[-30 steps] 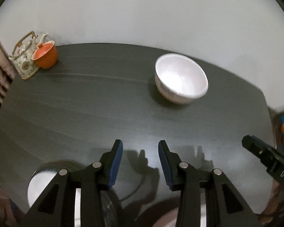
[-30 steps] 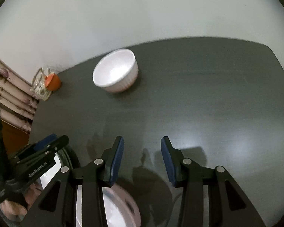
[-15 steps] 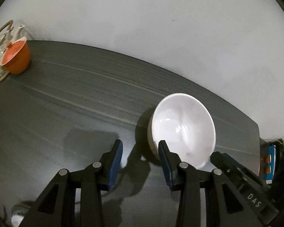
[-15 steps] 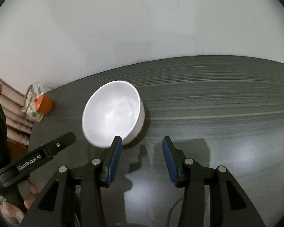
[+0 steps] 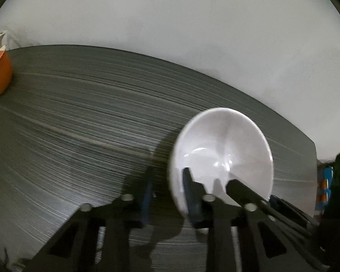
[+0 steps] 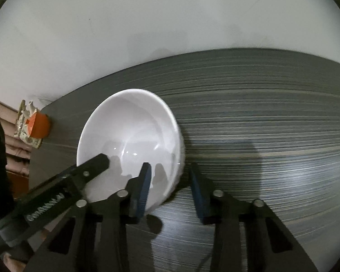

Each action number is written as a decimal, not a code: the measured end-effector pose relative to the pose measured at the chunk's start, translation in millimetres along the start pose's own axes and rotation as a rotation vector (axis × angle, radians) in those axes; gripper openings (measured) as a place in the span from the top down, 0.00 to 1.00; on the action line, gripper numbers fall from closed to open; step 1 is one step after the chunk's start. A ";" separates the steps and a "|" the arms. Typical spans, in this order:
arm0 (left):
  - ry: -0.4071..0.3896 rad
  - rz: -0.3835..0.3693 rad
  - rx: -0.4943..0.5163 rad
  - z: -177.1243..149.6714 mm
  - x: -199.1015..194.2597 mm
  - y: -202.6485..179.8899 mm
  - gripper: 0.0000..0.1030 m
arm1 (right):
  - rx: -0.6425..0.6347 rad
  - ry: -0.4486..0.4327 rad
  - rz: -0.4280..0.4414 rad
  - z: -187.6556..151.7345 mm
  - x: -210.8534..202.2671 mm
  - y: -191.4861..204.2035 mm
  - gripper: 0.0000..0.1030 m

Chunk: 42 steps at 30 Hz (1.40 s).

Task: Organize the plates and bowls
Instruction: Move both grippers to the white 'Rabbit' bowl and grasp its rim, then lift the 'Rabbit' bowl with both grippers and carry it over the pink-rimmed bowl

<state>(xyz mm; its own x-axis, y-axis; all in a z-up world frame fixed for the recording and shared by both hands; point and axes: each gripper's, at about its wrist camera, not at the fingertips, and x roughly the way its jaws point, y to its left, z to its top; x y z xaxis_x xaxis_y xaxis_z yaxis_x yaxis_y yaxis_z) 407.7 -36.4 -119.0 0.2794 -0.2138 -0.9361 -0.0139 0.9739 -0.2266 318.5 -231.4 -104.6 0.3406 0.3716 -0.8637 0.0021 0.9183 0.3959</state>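
Early stage: bowl [image 5: 222, 149] sits unmoved on table [image 5: 79, 117] at 4 o'clock, left gripper [image 5: 167, 195] and right gripper [image 6: 170, 188] jaws narrowing astride opposite rims, not yet gripping.

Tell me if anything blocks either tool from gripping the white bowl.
Nothing visible does. The left tool straddles one side of the white bowl's rim, the right tool the opposite side; both sets of jaws are closing. Only bare dark table surrounds it.
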 end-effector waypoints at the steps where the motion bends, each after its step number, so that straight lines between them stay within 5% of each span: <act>1: 0.003 0.013 0.007 -1.6 -0.4 -2.1 0.86 | 0.004 -0.002 0.001 -0.4 -0.2 -0.7 0.72; 11: -0.029 0.033 0.066 -28.7 -39.5 -26.6 0.86 | 0.015 -0.010 0.002 -13.5 -28.8 -9.7 0.77; 22: -0.107 0.053 0.141 -85.7 -125.3 -71.8 0.86 | -0.016 -0.114 0.039 -50.8 -131.4 -9.6 0.77; 31: -0.065 0.024 0.159 -149.3 -170.0 -73.7 0.86 | -0.010 -0.165 0.031 -112.8 -205.5 -4.1 0.77; 42: -0.018 0.031 0.144 -217.6 -188.7 -43.4 0.86 | 0.007 -0.083 0.027 -195.7 -213.9 -0.4 0.77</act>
<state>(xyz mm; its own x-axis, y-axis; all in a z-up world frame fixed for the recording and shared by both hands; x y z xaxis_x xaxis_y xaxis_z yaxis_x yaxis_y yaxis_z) 146.6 -55.0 8.9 0.2983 -0.1831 -0.9367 0.1146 0.9812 -0.1552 61.6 -284.5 18.8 0.4178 0.3830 -0.8239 -0.0017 0.9071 0.4208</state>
